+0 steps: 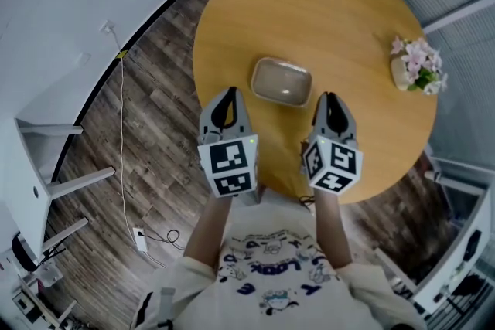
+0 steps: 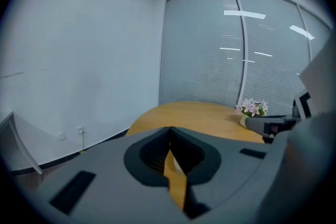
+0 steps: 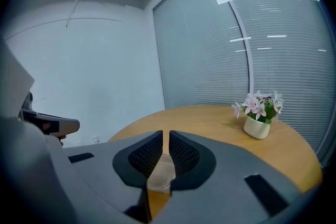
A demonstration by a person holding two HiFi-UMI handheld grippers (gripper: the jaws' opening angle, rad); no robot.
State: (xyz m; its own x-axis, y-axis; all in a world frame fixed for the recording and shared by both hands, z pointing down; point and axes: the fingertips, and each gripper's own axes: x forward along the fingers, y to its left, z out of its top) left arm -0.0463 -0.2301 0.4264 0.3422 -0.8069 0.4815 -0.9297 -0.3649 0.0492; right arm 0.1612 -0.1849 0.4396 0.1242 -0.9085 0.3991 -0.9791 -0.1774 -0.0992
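A round wooden surface [image 1: 309, 11] stands in a small room with a white wall, blinds and a dark plank floor [image 1: 155, 135]. Over its near edge the person holds both grippers side by side, neither touching anything. The left gripper [image 1: 227, 98] has its jaws pressed together with nothing between them. The right gripper [image 1: 330, 100] has its jaws drawn in to a thin slit, also bare. Just beyond and between them, a little in from the near edge, lies a shallow, cloudy, rounded dish [image 1: 281, 81], apart from both. Farther off, at the right edge, stands a small flower pot [image 1: 418, 67] with pink blooms.

This looks like a poised approach, with the dish flanked but not reached. Taking hold of its rim would call for the jaws to part first, then a short reach forward and down.
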